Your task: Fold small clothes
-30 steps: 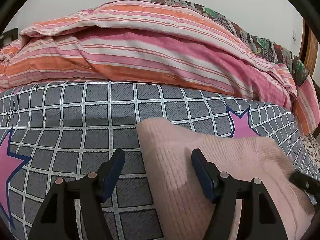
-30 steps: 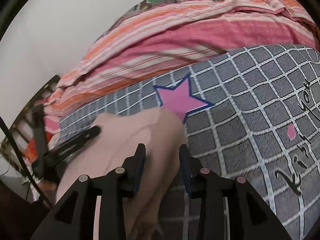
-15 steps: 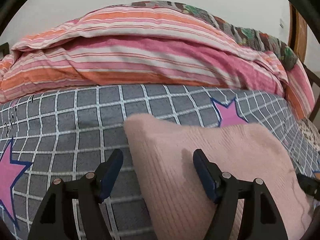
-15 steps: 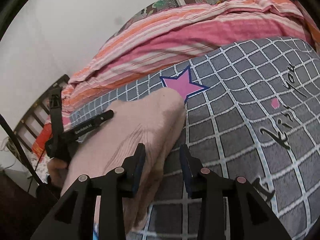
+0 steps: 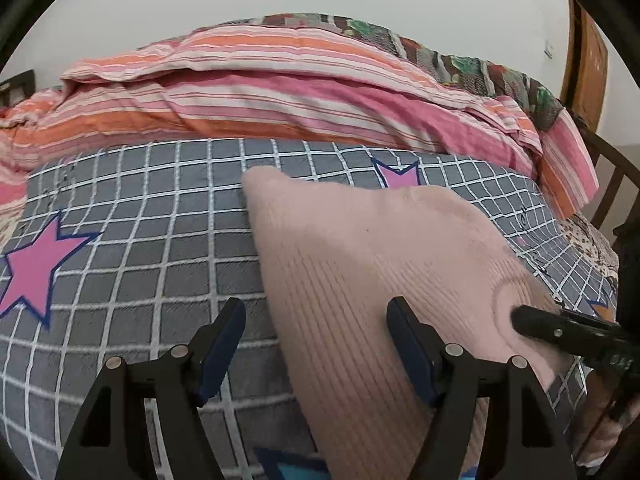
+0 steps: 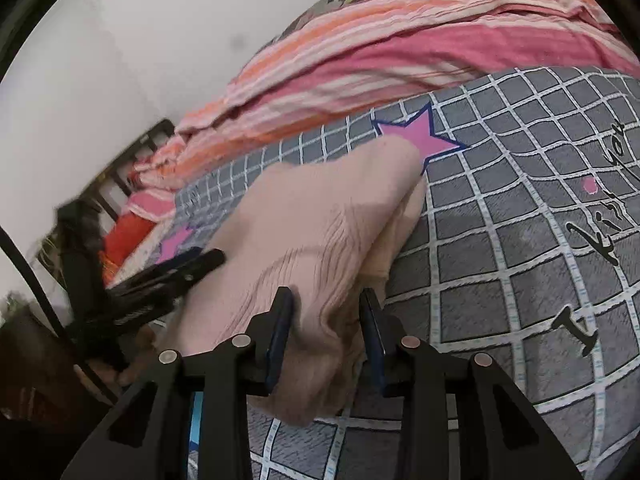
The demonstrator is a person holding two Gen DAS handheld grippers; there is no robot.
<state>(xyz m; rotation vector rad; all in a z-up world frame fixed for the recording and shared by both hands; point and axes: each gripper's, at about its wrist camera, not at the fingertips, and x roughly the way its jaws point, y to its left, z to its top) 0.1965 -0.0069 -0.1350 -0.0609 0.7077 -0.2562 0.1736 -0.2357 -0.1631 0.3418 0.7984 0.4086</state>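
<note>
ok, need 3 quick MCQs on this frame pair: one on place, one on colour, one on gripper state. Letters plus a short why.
1. Where does the pale pink ribbed knit garment lie?
A. on the grey white-checked bedspread
B. on top of the pink-and-orange striped duvet
C. on the floor

2. What colour are the stars printed on the bedspread?
A. yellow with a red outline
B. pink with a dark blue outline
C. plain white

3. How does the right gripper stand?
A. wide open, away from the cloth
B. out of view
C. shut on the bunched edge of the garment

Answers:
1 A: checked cloth shows around it in both views.
2 B: seen clearly in both wrist views.
3 C: fabric is pinched between its fingers, while the left gripper is open.
</note>
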